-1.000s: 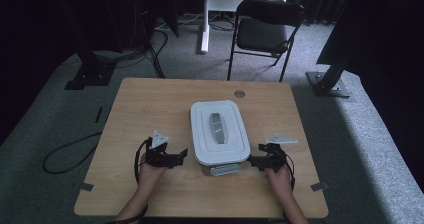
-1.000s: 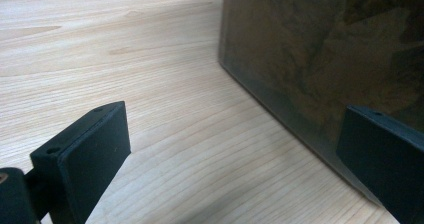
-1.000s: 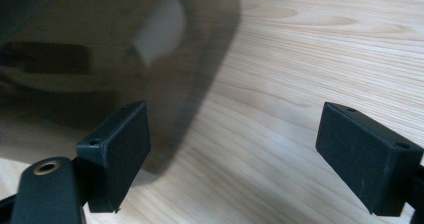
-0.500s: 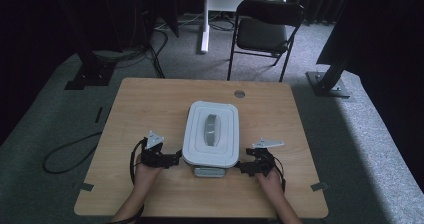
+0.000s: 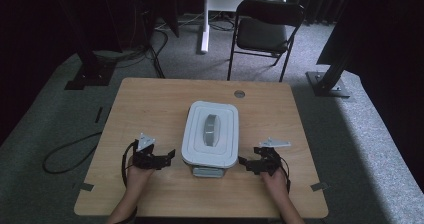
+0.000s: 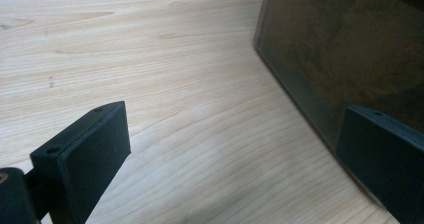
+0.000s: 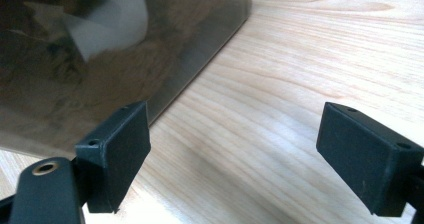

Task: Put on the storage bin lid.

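White-lidded box (image 5: 210,133) sits mid-bench (image 5: 150,104), left gripper (image 5: 167,155) and right gripper (image 5: 243,161) flanking its near corners with jaws spread, so uneven squeezing could, I judge, skew it.

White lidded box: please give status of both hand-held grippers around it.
Left hand-held gripper open, right hand-held gripper open, flanking box. White lidded box on table, lid on. Nothing between.
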`<state>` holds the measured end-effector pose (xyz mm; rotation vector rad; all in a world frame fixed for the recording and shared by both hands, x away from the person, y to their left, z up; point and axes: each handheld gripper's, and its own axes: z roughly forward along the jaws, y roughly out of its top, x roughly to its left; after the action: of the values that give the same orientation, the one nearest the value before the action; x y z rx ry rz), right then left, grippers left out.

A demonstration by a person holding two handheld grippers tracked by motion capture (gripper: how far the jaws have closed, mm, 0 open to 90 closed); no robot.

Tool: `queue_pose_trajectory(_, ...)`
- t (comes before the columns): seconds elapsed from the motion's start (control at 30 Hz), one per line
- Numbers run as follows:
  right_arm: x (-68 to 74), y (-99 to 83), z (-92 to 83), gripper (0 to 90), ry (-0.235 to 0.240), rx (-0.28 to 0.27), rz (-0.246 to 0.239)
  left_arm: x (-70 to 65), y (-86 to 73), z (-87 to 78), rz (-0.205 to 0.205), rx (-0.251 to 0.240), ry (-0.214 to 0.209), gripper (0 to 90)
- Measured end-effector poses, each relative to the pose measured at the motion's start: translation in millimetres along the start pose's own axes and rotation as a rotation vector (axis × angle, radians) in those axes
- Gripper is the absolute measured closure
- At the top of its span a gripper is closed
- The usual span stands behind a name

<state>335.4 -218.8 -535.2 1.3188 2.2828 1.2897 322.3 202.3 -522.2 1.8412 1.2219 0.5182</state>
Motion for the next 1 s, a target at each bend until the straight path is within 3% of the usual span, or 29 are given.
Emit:
queue_pose_trajectory(0.23,-17.9,23.4,-11.6,13.3,-0.085,-0.060,0.033,6.6,-5.7,-4.2,-0.002,0.001,0.014,2.2)
queue_pose_trajectory(0.43,-30.4,54.4,-13.7,13.3,-0.118,-0.118,0.056,6.7,-9.6,-1.7,0.002,0.011,0.016,2.2)
queue_pose_trajectory(0.67,-32.8,86.6,-7.3,13.3,-0.111,-0.148,0.062,9.8,-10.2,-3.6,-0.001,0.008,0.017,2.2)
queue_pose_trajectory(1.0,-25.7,98.1,4.1,13.3,-0.082,-0.125,0.042,12.6,-10.1,-6.5,-0.006,0.002,0.022,2.2)
